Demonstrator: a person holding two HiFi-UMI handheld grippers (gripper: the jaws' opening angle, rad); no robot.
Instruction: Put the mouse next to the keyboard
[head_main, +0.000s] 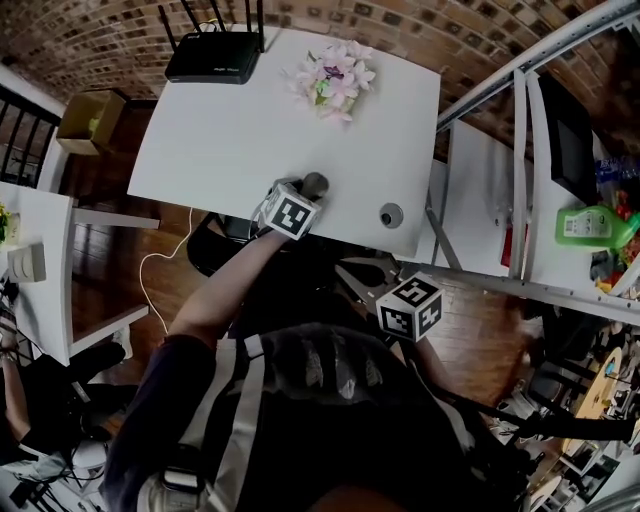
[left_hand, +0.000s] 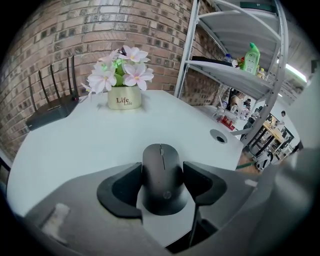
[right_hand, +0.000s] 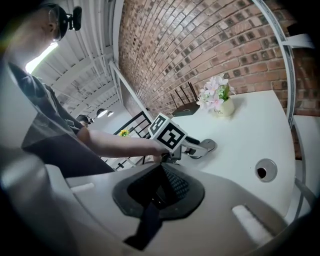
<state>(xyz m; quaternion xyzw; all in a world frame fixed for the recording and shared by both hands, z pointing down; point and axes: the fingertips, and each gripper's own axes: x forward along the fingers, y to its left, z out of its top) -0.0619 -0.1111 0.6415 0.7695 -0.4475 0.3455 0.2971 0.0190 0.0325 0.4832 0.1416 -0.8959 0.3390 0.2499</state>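
A black mouse lies near the front edge of the white table. My left gripper is shut on it, one dark pad against each side. The head view shows the mouse poking out past the left gripper and its marker cube. From the right gripper view, the left gripper and the mouse sit low over the tabletop. My right gripper is shut with nothing in it, held off the table in front of its edge. No keyboard shows in any view.
A pot of pink flowers and a black router stand at the table's far side. A round cable hole sits near the front right corner. A metal shelf rack with a green bottle stands to the right.
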